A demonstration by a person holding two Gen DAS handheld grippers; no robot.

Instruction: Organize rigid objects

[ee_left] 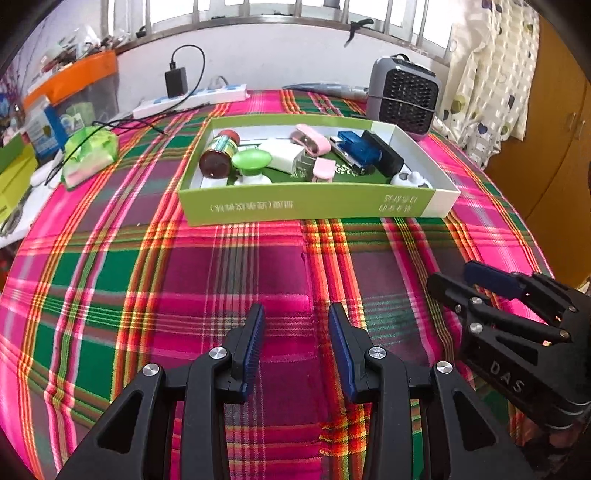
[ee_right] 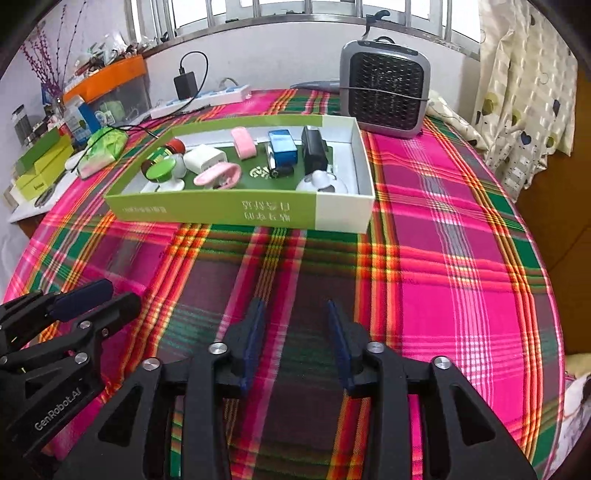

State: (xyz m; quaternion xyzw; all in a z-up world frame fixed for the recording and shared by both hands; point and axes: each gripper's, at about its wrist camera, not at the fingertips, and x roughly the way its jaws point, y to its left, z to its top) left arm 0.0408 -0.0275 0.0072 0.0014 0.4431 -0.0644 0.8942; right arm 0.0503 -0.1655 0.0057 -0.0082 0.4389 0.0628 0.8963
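Grippers, left (ee_left: 295,343) and right (ee_right: 295,339), were seen spread and empty over the near plaid cloth (ee_left: 258,266), all objects lying in the far green box (ee_left: 314,203); hands should probably be withdrawn without nudging it.

This looks like a room in a home. A bright checked cloth (ee_left: 229,280) covers the table, a spotty curtain (ee_right: 524,92) hangs by the barred window (ee_right: 295,11), and a small heater (ee_right: 384,92) stands near the wall.
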